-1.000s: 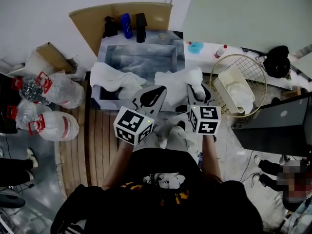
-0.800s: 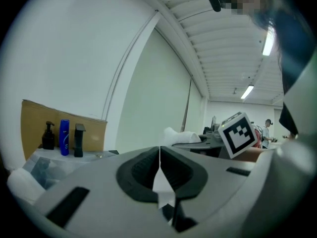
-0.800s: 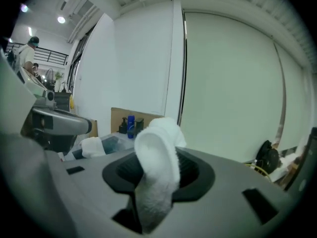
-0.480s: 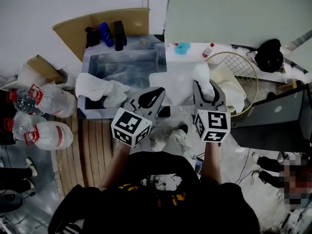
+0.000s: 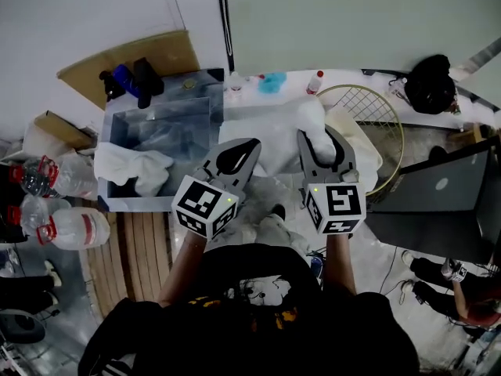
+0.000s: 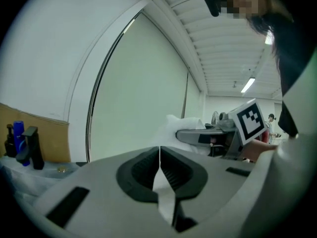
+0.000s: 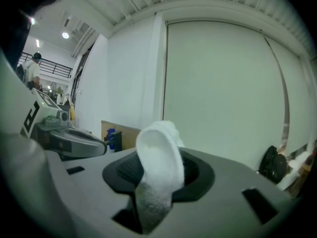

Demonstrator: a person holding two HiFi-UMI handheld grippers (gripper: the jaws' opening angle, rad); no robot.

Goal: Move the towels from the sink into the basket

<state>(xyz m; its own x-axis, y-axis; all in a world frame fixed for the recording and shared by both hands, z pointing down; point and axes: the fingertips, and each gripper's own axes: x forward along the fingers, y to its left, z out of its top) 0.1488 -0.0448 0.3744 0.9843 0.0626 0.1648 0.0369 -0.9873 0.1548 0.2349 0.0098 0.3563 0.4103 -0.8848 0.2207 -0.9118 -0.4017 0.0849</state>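
Between sink and basket: 1 white towel (image 5: 270, 131) hangs stretched in the air, gripped at 2 places. It is clear of the sink, and its right end is near the basket's rim.
Left claw (image 6: 159, 157): jaws pressed together on a thin fold of the towel, with a sliver of cloth running down the seam between the pads.
Right claw (image 7: 157, 175): jaws partly closed on a thick bunch of the same towel, which bulges up above the pads.
Claws together: side by side at 12 o'clock of the person (image 5: 258, 304), marker cubes nearest the body, the left one angled toward 1 o'clock.
Sink (image 5: 168, 124): grey basin at 10 o'clock of the left claw.
Second towel (image 5: 129, 167): white, draped over the sink's front edge, at 9 o'clock of the left claw.
Basket (image 5: 383, 112): round gold wire, at 2 o'clock of the right claw.
Third towel (image 5: 366, 151): pale cloth lying inside the basket, partly hidden by the right claw.
Counter (image 5: 344, 81): white, at 12 o'clock of the right claw. It carries a red-capped bottle (image 5: 315, 81) and a small blue item (image 5: 272, 82).
Behind the sink: a blue bottle (image 5: 123, 77) and a black dispenser (image 5: 147, 75) against cardboard (image 5: 156, 49), at 11 o'clock.
Floor at 9 o'clock: water jugs (image 5: 66, 225).
Black bag (image 5: 429, 84): past the basket at 2 o'clock.
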